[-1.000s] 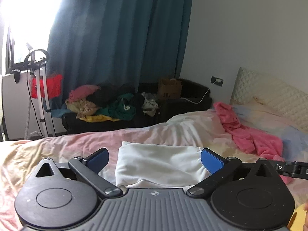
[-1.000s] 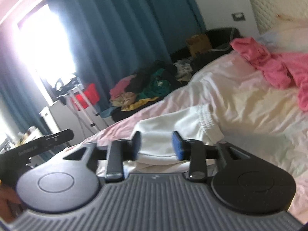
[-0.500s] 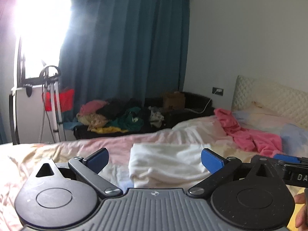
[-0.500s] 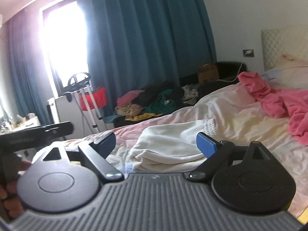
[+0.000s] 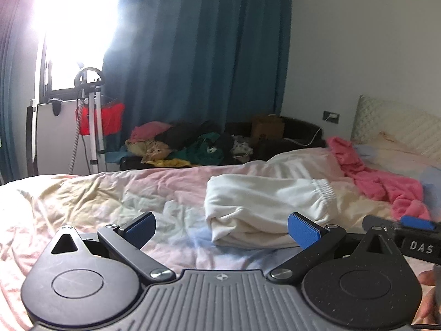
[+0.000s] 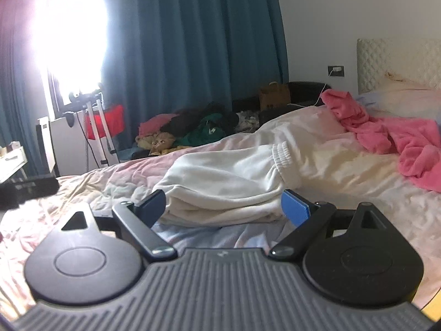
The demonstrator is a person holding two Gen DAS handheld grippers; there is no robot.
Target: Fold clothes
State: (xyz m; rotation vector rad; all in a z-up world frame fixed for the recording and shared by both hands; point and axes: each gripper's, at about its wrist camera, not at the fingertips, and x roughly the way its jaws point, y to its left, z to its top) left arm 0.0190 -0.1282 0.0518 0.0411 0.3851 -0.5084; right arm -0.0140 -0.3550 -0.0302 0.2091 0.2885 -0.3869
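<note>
A folded white garment with an elastic band at its right end lies on the pale pink bedsheet. My left gripper hovers open just in front of it, the fold's near edge level with its right pad. In the right wrist view the same white garment fills the middle. My right gripper stands open before its near edge, both blue pads clear of the cloth. The right gripper's black body shows at the right edge of the left wrist view.
A crumpled pink garment lies on the bed to the right, near the quilted headboard. A heap of mixed clothes sits on a dark couch beyond the bed. A metal stand and teal curtains are at the back.
Both grippers drew back and sank lower toward the bed. The right gripper's jaws widened from half open to fully open and let the white garment go. The garment now lies further ahead.
</note>
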